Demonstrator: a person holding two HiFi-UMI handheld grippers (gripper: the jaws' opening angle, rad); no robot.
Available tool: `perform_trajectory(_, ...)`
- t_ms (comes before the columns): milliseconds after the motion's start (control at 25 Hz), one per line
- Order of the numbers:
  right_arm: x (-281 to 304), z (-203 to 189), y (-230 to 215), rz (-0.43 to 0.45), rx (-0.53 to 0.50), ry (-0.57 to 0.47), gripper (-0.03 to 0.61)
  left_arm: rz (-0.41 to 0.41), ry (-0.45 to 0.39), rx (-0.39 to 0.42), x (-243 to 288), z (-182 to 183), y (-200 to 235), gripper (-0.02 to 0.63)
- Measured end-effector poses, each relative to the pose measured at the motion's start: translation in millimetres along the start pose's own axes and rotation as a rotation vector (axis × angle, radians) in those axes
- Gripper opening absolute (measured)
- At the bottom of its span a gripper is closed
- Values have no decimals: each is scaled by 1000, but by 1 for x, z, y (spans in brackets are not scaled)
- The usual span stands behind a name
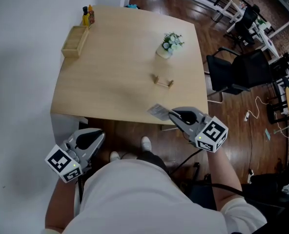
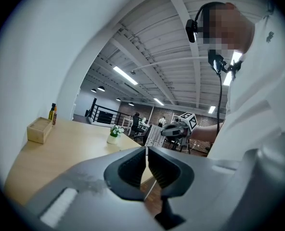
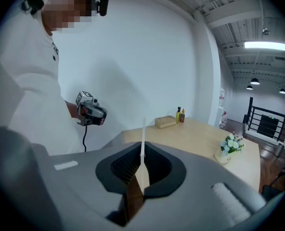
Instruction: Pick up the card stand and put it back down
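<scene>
right gripper holds card, stand on table

left gripper (image 1: 98, 135) closed, empty, off the near edge of the table (image 1: 110, 91). right gripper (image 1: 172, 115) clamped on a thin white card (image 1: 158, 111) over that edge. stand (image 1: 162, 81), looks wooden, sits just beyond the card, untouched. further back: plant (image 1: 169, 44), box (image 1: 75, 41) far left.

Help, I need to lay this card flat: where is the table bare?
The light wooden table is bare across its left and middle, from the open wooden box to the near edge. Busier on the right: small wooden card stand, white pot of flowers behind it.
</scene>
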State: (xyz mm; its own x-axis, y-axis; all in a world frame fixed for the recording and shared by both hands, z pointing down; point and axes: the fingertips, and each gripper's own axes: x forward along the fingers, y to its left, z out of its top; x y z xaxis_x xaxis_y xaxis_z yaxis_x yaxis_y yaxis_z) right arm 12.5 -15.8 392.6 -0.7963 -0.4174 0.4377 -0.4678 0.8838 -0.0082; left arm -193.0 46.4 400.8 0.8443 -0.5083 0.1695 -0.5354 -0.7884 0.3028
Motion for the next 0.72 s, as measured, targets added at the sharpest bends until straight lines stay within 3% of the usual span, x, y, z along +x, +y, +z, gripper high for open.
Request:
perform_trajectory(360,-10,3,80,10,38,-9,20,-41,9,-1,-19,-15,-13,3)
perform_trajectory(720,-20,2,105,-11,53,-9,20,-75,25,36,-24,-20,-26,2)
